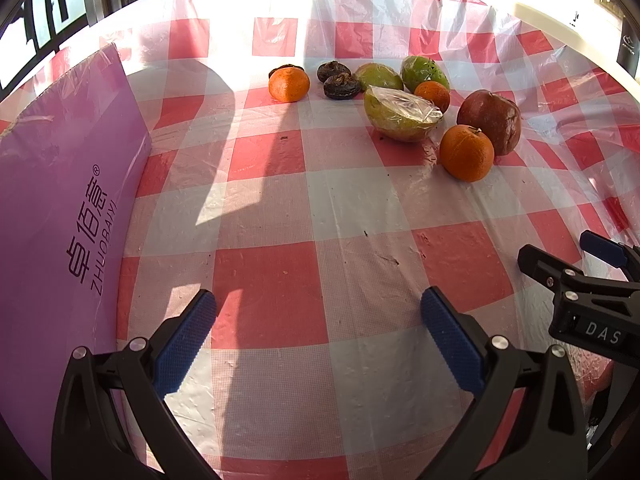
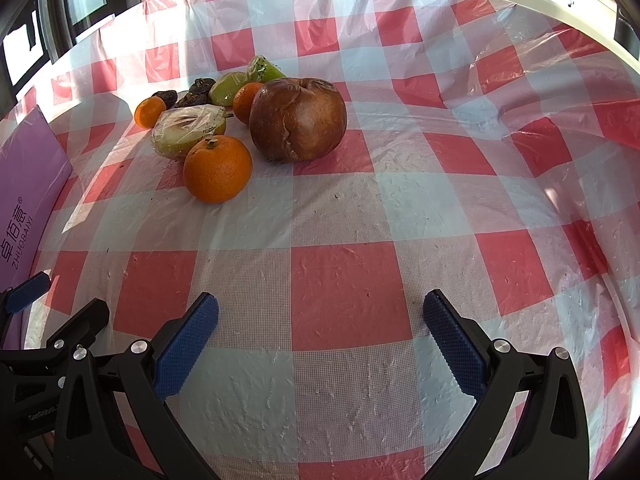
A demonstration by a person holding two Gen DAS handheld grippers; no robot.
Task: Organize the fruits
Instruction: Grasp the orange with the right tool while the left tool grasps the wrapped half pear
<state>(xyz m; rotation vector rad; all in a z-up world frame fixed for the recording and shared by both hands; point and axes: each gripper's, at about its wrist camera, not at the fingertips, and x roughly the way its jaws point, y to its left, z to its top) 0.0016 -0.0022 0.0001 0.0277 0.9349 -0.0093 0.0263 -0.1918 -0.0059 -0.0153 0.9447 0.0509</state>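
Both grippers stand empty above the red-and-white checked tablecloth. The left gripper has its jaws spread wide with nothing between them; the right gripper is likewise spread and holds nothing. The fruit lies in one cluster ahead of both, well apart from either. From the right gripper the cluster lies ahead and to the left: the large orange is foremost, with the wrinkled brown apple just beside it. From the left gripper the same orange lies ahead and to the right. A halved pear in cling film lies behind it, long axis roughly crosswise. The pink box stands at far left. Judgement: the right gripper is nearer the foremost orange
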